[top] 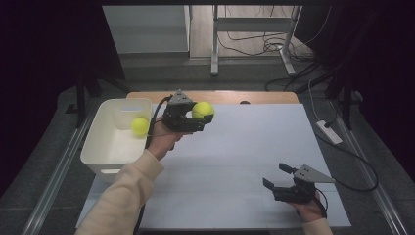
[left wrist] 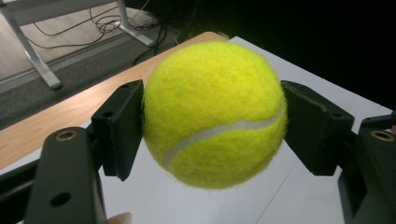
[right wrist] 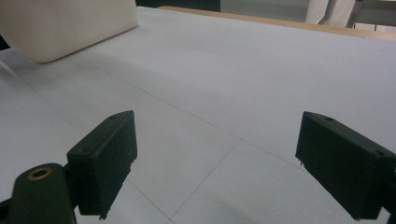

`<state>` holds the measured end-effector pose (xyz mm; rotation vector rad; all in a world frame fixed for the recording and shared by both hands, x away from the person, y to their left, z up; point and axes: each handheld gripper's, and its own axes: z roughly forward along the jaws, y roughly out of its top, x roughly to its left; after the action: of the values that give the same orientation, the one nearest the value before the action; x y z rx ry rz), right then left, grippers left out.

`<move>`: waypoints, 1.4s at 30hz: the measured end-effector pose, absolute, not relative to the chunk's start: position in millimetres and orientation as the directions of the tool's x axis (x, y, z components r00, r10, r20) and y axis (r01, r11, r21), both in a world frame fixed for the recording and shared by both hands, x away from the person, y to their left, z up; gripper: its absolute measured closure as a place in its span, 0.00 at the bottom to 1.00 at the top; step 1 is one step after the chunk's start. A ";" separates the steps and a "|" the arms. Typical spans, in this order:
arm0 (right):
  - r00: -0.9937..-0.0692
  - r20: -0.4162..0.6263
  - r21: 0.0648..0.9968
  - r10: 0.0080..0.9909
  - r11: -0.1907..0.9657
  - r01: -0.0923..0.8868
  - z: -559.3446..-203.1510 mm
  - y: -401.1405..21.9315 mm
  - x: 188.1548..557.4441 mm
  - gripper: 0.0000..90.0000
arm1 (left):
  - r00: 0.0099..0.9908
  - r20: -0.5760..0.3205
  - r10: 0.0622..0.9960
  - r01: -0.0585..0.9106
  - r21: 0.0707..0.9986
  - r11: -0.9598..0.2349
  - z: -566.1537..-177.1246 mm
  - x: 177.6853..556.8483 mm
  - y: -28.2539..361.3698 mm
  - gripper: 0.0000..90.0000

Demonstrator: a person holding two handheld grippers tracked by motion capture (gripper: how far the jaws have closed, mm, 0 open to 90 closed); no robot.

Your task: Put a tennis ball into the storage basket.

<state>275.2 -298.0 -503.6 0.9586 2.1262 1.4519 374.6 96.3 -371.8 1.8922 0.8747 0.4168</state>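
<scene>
My left gripper (top: 201,116) is shut on a yellow tennis ball (top: 202,109), held above the white table top just right of the white bin (top: 100,142). In the left gripper view the ball (left wrist: 212,114) sits squeezed between both black pads (left wrist: 121,126), clear of the surface. A second tennis ball (top: 140,126) lies inside the bin near its right wall. My right gripper (top: 276,175) rests low at the table's front right, open, with nothing between its jaws; in the right gripper view its gap (right wrist: 215,163) looks onto bare white sheet.
The white sheet (top: 244,147) covers most of the wooden table (top: 230,96). A corner of the bin (right wrist: 65,28) shows at the upper left of the right gripper view. Table legs and cables (top: 254,44) lie on the floor behind. A power strip (top: 329,131) sits right of the table.
</scene>
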 end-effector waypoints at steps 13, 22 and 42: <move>-0.687 0.056 0.920 0.725 0.231 0.318 -503.8 -298.5 275.4 0.14 | 0.671 -0.082 0.737 0.386 0.887 -0.253 -364.4 370.2 111.6 0.30; -0.683 0.054 0.922 0.729 0.227 0.315 -503.5 -298.5 275.2 0.14 | 0.657 -0.087 0.749 0.390 0.889 -0.239 -362.1 368.4 121.8 0.30; -0.682 0.051 0.920 0.729 0.231 0.316 -503.5 -297.9 275.4 0.14 | 0.632 -0.076 0.771 0.381 0.897 -0.224 -351.8 363.6 140.8 0.30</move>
<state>275.4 -297.9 -503.5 0.9625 2.1195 1.4406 363.6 140.8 -351.8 1.8361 0.9233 0.4797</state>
